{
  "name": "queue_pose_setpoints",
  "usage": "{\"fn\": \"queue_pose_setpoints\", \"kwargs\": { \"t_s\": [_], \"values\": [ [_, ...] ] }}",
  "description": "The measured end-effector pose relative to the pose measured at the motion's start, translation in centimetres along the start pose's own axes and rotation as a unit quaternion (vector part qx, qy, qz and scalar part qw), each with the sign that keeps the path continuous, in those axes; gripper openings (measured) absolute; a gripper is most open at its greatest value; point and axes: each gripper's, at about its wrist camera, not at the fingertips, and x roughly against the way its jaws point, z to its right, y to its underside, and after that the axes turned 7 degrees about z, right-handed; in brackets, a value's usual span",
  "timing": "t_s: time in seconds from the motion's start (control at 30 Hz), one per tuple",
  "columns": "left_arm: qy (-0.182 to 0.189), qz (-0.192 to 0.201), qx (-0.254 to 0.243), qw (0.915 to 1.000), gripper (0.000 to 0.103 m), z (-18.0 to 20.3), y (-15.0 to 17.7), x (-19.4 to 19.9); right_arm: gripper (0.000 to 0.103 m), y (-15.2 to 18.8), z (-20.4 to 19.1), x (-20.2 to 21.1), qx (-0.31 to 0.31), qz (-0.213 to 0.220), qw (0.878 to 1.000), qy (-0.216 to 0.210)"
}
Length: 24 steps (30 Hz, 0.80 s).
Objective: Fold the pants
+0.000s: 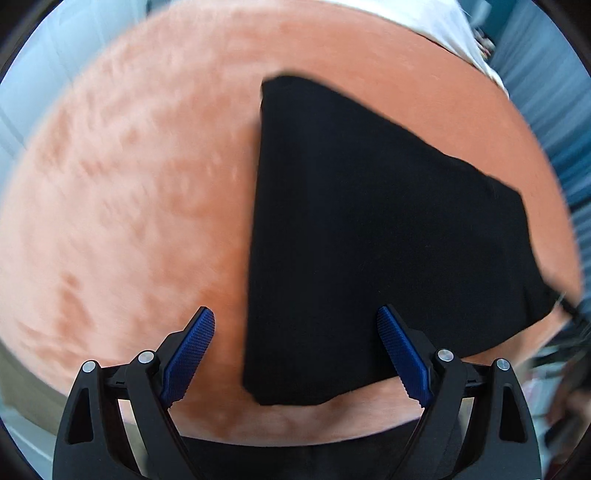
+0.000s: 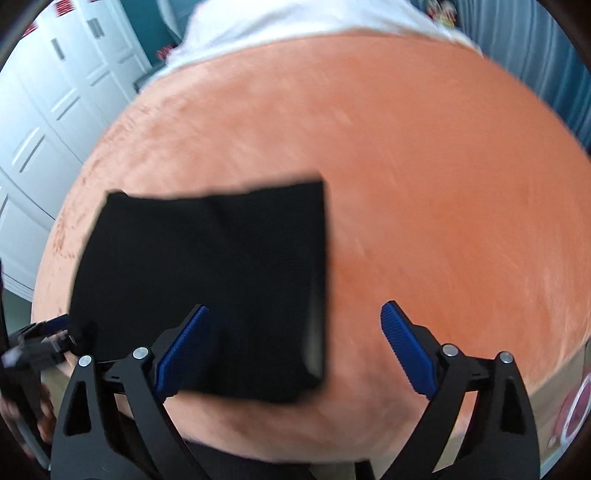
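The black pants (image 1: 369,240) lie folded into a compact flat block on an orange blanket (image 1: 129,184). My left gripper (image 1: 295,314) is open and empty, hovering over the block's near left edge. In the right wrist view the folded pants (image 2: 207,277) lie left of centre. My right gripper (image 2: 295,310) is open and empty above the block's near right corner. The left gripper shows at the left edge of the right wrist view (image 2: 40,339), beside the pants' left side.
The orange blanket (image 2: 424,184) covers a bed. A white sheet (image 2: 295,22) lies at its far end. White cabinet doors (image 2: 44,110) stand to the left and blue curtains (image 1: 554,110) to the right.
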Motion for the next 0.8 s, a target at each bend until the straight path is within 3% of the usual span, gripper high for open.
{"fn": "queue_pose_setpoints", "kwargs": {
  "t_s": [0.13, 0.27, 0.33, 0.5, 0.53, 0.57, 0.6, 0.7, 0.73, 0.8],
  "values": [
    [0.056, -0.028, 0.053, 0.9967, 0.089, -1.7, -0.1, -1.8, 0.091, 1.9, 3.6, -1.3, -0.074, -0.033, 0.995, -0.065],
    [0.060, -0.027, 0.071, 0.9953, 0.093, -1.9, 0.0, -2.5, 0.092, 2.6, 4.0, -3.5, -0.119, -0.053, 0.984, -0.118],
    [0.067, -0.026, 0.070, 0.9950, 0.098, -1.8, 0.0, -2.9, 0.094, 2.9, 3.3, -4.4, -0.131, -0.056, 0.982, -0.127],
    [0.055, -0.006, 0.053, 0.9971, 0.098, -1.1, -0.1, -3.0, 0.090, 3.0, 1.8, -4.7, -0.133, -0.042, 0.981, -0.138],
    [0.055, -0.003, 0.052, 0.9971, 0.094, -1.0, -0.1, -2.9, 0.075, 3.0, 1.5, -4.8, -0.128, -0.042, 0.981, -0.141],
    [0.061, 0.002, 0.051, 0.9968, 0.087, -0.9, -0.1, -2.6, 0.072, 3.0, 1.3, -4.7, -0.128, -0.044, 0.980, -0.148],
    [0.075, 0.003, 0.048, 0.9960, 0.071, -0.6, -0.1, -2.3, 0.067, 3.1, 1.1, -4.7, -0.133, -0.048, 0.979, -0.149],
    [0.086, 0.006, 0.039, 0.9955, 0.043, -0.1, -0.1, -1.5, 0.045, 3.0, 0.8, -4.2, -0.139, -0.047, 0.977, -0.157],
    [0.086, 0.006, 0.033, 0.9957, 0.039, 0.0, -0.2, -1.2, 0.038, 2.9, 0.7, -3.9, -0.143, -0.044, 0.976, -0.157],
    [0.086, 0.005, 0.026, 0.9960, 0.035, 0.1, -0.2, -0.7, 0.035, 2.4, 0.5, -3.2, -0.145, -0.035, 0.976, -0.158]
  ]
}}
